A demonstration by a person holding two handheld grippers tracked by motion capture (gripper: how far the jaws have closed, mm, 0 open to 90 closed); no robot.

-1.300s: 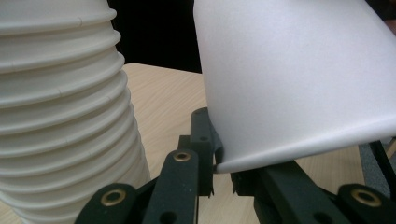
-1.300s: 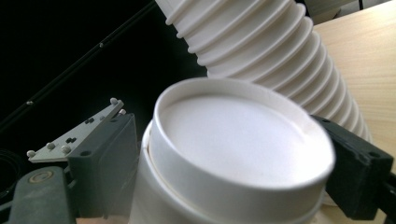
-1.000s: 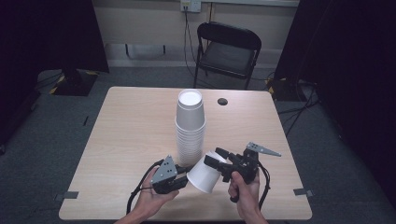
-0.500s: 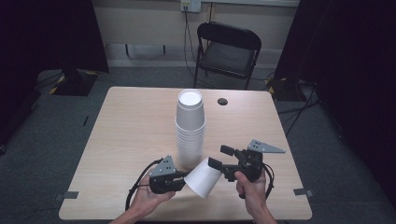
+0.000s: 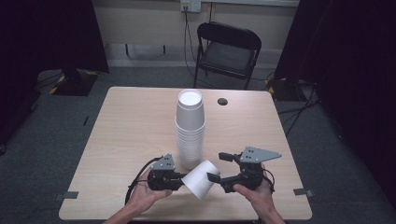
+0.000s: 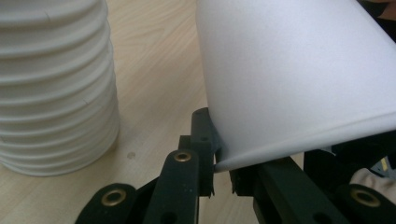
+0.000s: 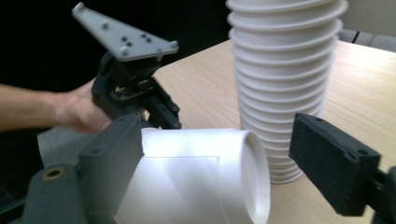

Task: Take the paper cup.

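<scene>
A: At the near edge of the bench (image 5: 116, 140), a single white cup (image 5: 201, 178) lies tilted, its long axis running between both hands

B: Left fingers (image 6: 219, 163)?

A: Pinched tight on its rim. The right fingers (image 7: 299, 154) have just been closing, straddling the cup's base end, not yet pressing, beside the cup stack (image 5: 190, 130)

White cup (image 5: 201, 178), plain, no print. Stack of cups (image 5: 190, 130) white too, ribbed w/ rims. Both grippers black w/ grey plates: left gripper (image 5: 180, 178), right gripper (image 5: 219, 167). Table (image 5: 130, 126) light wood grain. Chair (image 5: 227, 51) black. Floor grey.
</scene>
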